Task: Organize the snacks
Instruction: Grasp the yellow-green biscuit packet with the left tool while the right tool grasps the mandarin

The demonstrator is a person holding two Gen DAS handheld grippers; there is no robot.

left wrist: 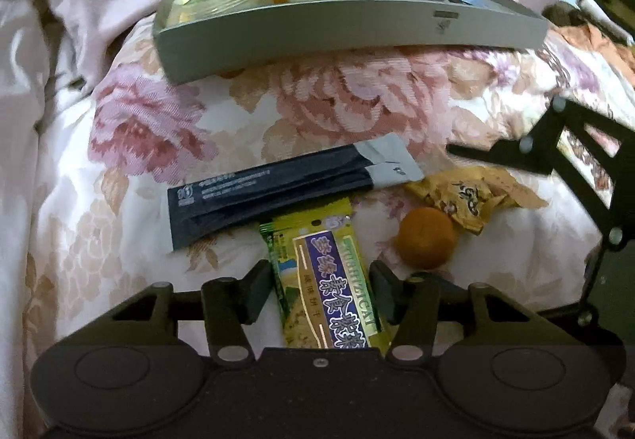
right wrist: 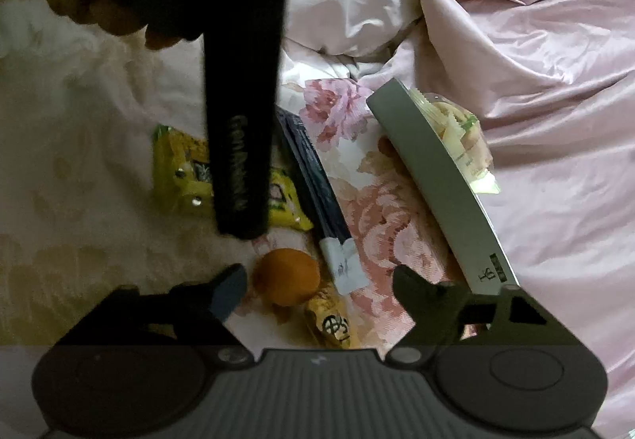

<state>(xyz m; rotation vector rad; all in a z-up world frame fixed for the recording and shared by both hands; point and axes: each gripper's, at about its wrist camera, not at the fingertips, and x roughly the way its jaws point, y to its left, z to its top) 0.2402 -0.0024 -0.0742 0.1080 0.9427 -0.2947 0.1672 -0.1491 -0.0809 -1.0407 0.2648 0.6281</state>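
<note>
A yellow-green cracker packet (left wrist: 325,280) lies on the floral bedspread between the fingers of my left gripper (left wrist: 319,292), whose jaws stand against its two sides. A dark blue sachet (left wrist: 278,189), a small orange (left wrist: 426,236) and a gold candy wrapper (left wrist: 472,197) lie just beyond. A grey tray (left wrist: 349,30) further back holds several snack packets. My right gripper (right wrist: 319,288) is open above the orange (right wrist: 286,276) and the gold wrapper (right wrist: 329,320). It also shows in the left wrist view (left wrist: 571,161) at the right.
The bed is covered by a floral quilt (left wrist: 357,97) and rumpled pink bedding (right wrist: 535,81). The left gripper's dark handle (right wrist: 242,121), held by a hand (right wrist: 99,2), hides part of the cracker packet (right wrist: 178,169) in the right wrist view. The tray (right wrist: 436,185) lies right of the sachet (right wrist: 313,177).
</note>
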